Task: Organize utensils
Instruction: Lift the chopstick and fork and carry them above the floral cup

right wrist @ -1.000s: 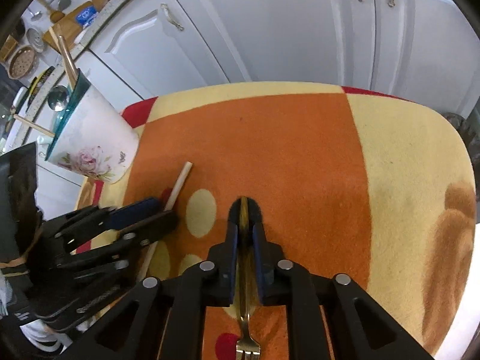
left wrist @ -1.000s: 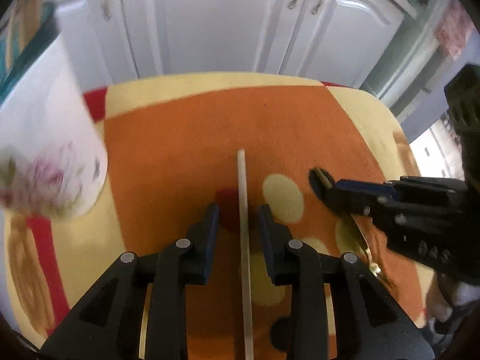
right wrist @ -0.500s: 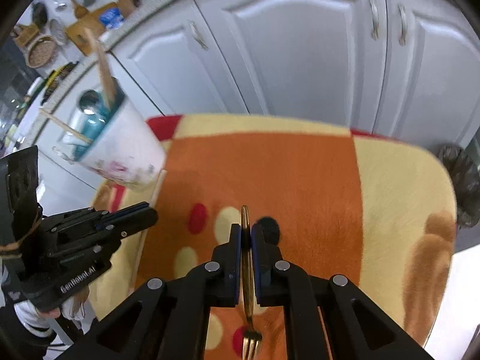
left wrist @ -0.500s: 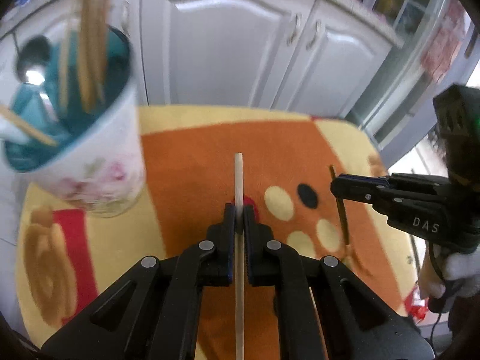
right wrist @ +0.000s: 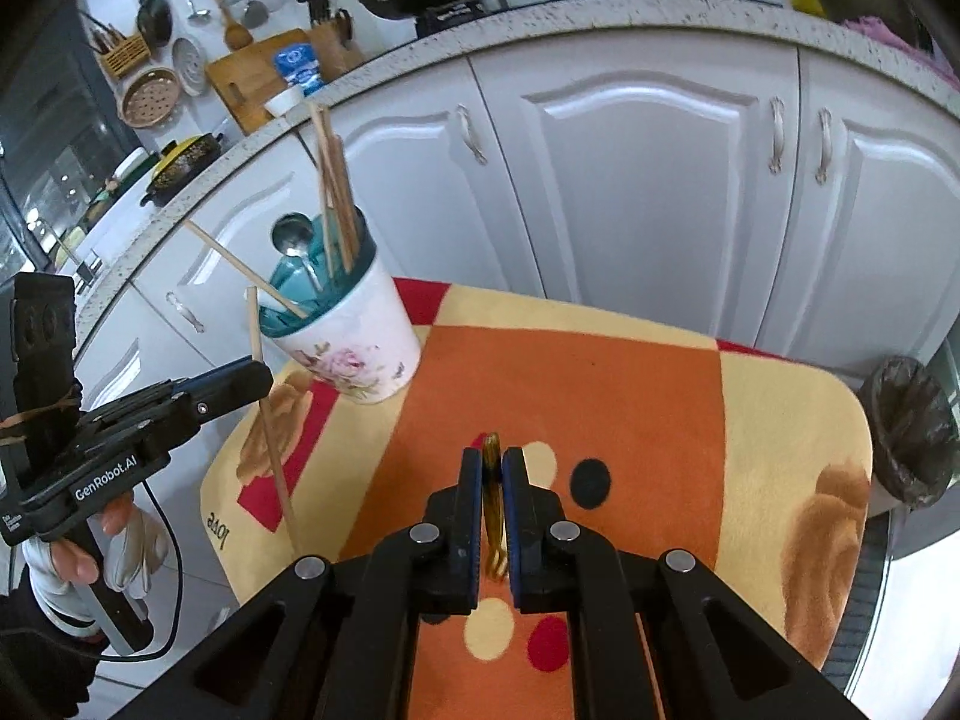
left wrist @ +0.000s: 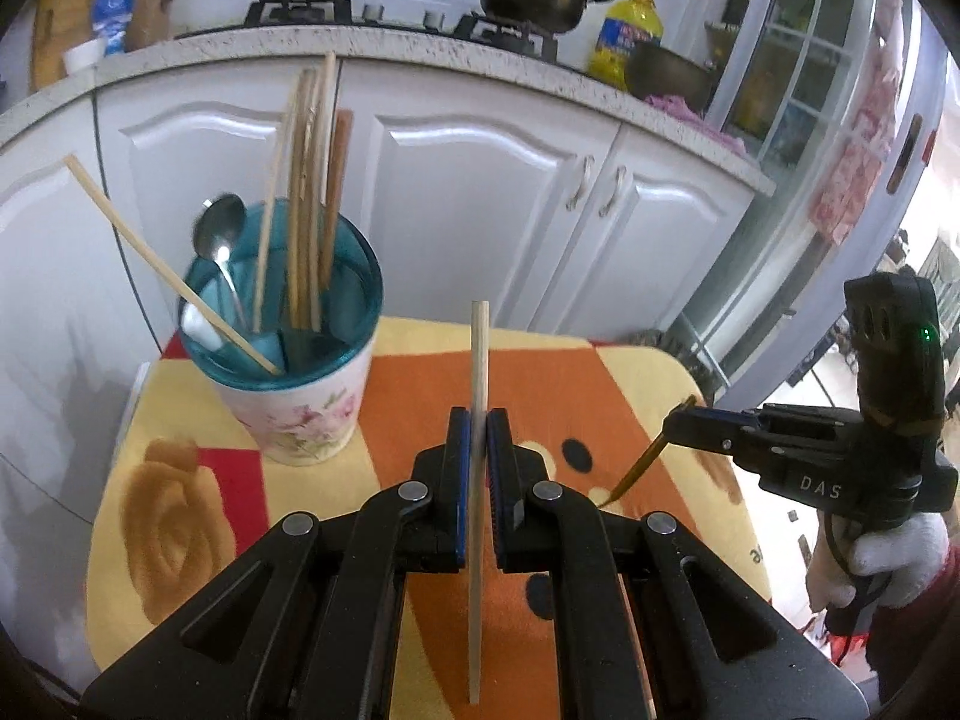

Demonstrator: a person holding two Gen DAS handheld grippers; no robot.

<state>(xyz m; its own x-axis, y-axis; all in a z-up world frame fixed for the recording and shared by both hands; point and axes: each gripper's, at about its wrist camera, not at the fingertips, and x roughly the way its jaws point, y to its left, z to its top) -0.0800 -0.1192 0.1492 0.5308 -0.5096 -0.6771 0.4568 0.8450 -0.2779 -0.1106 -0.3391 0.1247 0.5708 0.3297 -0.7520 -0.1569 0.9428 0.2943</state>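
Observation:
My left gripper (left wrist: 478, 420) is shut on a pale wooden chopstick (left wrist: 480, 348), held off the table and running along the fingers. The same chopstick (right wrist: 264, 396) shows in the right wrist view, clamped by the left gripper (right wrist: 255, 375). My right gripper (right wrist: 492, 462) is shut on a gold fork (right wrist: 493, 516), tines toward the camera. That fork (left wrist: 645, 456) hangs slanted from the right gripper (left wrist: 678, 420) above the cloth. A floral cup (left wrist: 300, 414) with a teal inside holds several chopsticks and a spoon (left wrist: 219, 234); the cup (right wrist: 360, 354) stands at the table's far left.
The small table wears an orange and yellow cloth (right wrist: 570, 384) with dots and roses. White cabinet doors (right wrist: 648, 180) rise close behind it, under a counter with pans. A lined bin (right wrist: 912, 426) stands off the right edge. A gloved hand (left wrist: 894, 564) holds the right gripper.
Both grippers closed on their utensils and lifted them off the cloth. The views rose and tilted up, so the cup and counter came fully into sight.

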